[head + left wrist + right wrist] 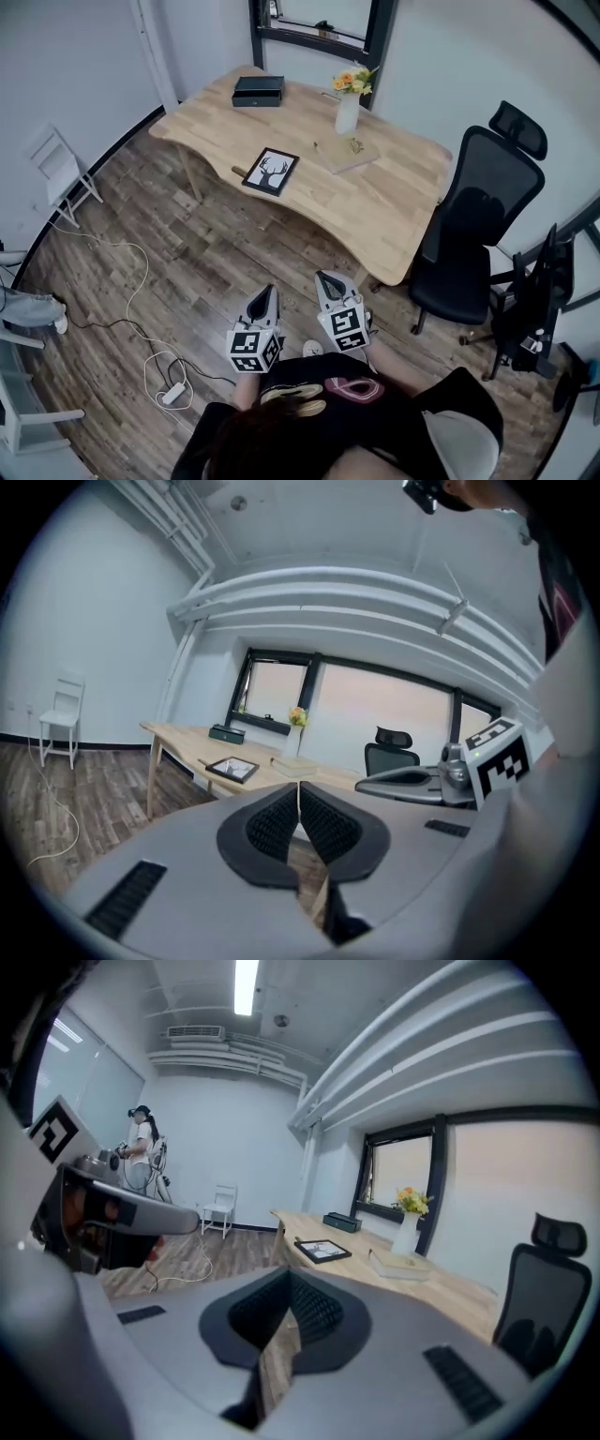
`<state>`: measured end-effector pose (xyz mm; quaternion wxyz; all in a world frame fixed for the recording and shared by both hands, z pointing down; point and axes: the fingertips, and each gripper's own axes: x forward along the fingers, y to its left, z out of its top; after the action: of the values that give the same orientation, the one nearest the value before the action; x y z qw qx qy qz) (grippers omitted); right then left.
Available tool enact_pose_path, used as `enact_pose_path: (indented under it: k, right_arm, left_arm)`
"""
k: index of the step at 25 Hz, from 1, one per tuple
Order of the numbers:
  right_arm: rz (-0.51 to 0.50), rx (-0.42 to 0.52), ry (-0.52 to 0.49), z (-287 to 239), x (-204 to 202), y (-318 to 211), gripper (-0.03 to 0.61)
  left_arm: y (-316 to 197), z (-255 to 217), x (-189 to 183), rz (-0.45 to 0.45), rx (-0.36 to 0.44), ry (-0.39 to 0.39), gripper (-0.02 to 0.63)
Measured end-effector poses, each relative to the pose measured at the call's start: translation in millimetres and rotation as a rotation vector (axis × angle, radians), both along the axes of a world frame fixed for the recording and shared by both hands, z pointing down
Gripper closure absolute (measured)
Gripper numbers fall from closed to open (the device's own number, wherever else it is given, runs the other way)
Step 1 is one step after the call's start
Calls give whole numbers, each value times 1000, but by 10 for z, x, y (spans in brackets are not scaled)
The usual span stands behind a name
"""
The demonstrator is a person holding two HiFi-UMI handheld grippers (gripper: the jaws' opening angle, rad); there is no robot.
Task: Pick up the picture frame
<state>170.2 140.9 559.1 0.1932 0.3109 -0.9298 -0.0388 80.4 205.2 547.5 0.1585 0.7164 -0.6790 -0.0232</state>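
Observation:
The picture frame is black with a white deer print and lies flat near the front edge of the wooden table. It also shows small in the left gripper view as the picture frame and in the right gripper view as the picture frame. My left gripper and right gripper hang side by side over the floor, well short of the table, both shut and empty. Their pads meet with nothing between.
On the table stand a white vase with flowers, a book and a black box. A black office chair sits at the table's right. A white chair and a cable with power strip lie on the floor at left.

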Motion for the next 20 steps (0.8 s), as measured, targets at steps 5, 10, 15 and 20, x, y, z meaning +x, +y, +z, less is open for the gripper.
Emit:
enact_pose_path:
  k: [5, 10, 15, 20]
  right_arm:
    - [-24, 16, -17, -54, 17, -388, 569]
    - [-21, -4, -34, -17, 77, -633, 569]
    - [-29, -33, -40, 40, 70, -740, 569]
    - [-52, -51, -24, 98, 26, -791, 569]
  left_arm:
    - [-434, -76, 9, -22, 26, -54, 592]
    - [-629, -28, 76, -17, 20, -22, 592]
    - [-710, 35, 100, -15, -3, -31, 592]
    - [-783, 125, 49, -34, -32, -3, 592]
